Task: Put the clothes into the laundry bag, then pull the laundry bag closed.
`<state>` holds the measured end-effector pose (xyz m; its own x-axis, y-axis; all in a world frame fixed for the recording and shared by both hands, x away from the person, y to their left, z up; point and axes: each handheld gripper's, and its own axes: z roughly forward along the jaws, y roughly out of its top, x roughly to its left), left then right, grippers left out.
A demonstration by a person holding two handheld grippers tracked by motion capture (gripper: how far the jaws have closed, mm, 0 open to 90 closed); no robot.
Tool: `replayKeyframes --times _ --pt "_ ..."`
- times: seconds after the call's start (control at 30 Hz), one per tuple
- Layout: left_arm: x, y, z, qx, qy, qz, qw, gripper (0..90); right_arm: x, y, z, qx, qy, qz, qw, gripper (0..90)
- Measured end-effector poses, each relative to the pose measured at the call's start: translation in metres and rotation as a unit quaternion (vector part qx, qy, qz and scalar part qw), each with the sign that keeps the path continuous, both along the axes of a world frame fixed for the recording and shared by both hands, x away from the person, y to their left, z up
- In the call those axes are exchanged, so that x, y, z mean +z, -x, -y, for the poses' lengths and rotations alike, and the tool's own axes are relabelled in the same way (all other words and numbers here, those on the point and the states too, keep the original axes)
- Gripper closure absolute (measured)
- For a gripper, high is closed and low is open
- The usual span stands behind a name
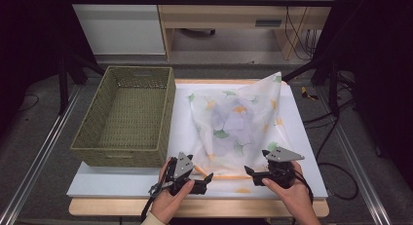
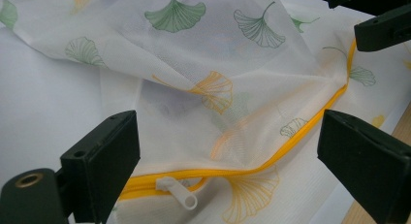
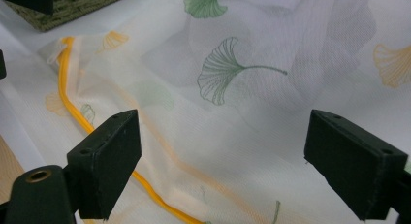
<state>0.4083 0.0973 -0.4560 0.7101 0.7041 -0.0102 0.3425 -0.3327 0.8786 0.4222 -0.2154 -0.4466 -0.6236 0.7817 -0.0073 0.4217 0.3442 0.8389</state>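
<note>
A white mesh bag (image 1: 238, 120) printed with green and orange ginkgo leaves lies crumpled on the white board (image 1: 302, 137), one corner standing up at the back. A yellow zipper (image 2: 291, 146) runs along its near edge, ending at a white pull (image 2: 181, 191). My left gripper (image 1: 207, 178) is at the bag's near left corner, open, with the zipper pull just ahead of its jaws (image 2: 232, 136). My right gripper (image 1: 249, 171) faces it from the right, open over the mesh (image 3: 225, 136), with the zipper (image 3: 72, 98) to its left. Neither holds anything.
An empty green woven basket (image 1: 129, 115) stands on the left part of the board, close to the bag. The board rests on a wooden tabletop (image 1: 112, 206). Black frame posts and cables surround the table.
</note>
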Motion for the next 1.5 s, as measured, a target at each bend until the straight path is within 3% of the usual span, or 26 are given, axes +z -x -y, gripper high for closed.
replayKeyframes --times 0.17,0.3,0.6,0.73,0.87,1.03,1.13,1.23,1.37,1.5 --pt "0.004 0.006 -0.006 0.002 0.004 0.008 1.0 8.1 0.004 0.002 -0.004 0.001 -0.003 0.014 0.9999 13.4" --pt "0.009 0.01 -0.015 0.001 -0.009 0.012 0.9999 9.1 0.004 0.003 -0.005 0.001 -0.001 0.017 0.9999 14.7" --pt "0.015 0.019 -0.041 0.01 0.004 0.002 0.9999 11.9 0.002 0.002 -0.004 -0.003 0.002 0.01 0.9999 15.2" --pt "0.017 0.021 -0.049 0.012 0.009 0.006 0.9999 15.6 0.001 0.001 -0.004 -0.005 0.004 0.006 1.0 15.3" --pt "0.018 0.02 -0.056 0.03 0.005 0.014 0.9994 26.5 0.0 0.0 -0.003 -0.006 0.004 0.003 1.0 15.5" --pt "0.02 0.018 -0.061 0.054 -0.009 0.016 0.9984 47.3 -0.001 0.0 -0.004 -0.006 0.004 0.002 1.0 15.8" --pt "0.018 0.017 -0.061 0.051 -0.017 0.013 0.9985 58.4 0.0 0.001 -0.006 -0.004 0.003 0.001 1.0 16.1" --pt "0.013 0.011 -0.058 0.044 -0.041 0.005 0.9982 64.8 -0.002 0.001 -0.008 0.0 0.008 0.001 1.0 16.3" --pt "0.001 0.001 -0.053 0.04 -0.058 -0.019 0.9973 64.1 -0.002 0.001 -0.01 0.003 0.008 -0.001 1.0 16.4" --pt "-0.009 -0.009 -0.051 0.045 -0.058 -0.039 0.9966 61.3 -0.003 0.0 -0.011 0.005 0.011 -0.005 0.9999 16.4"
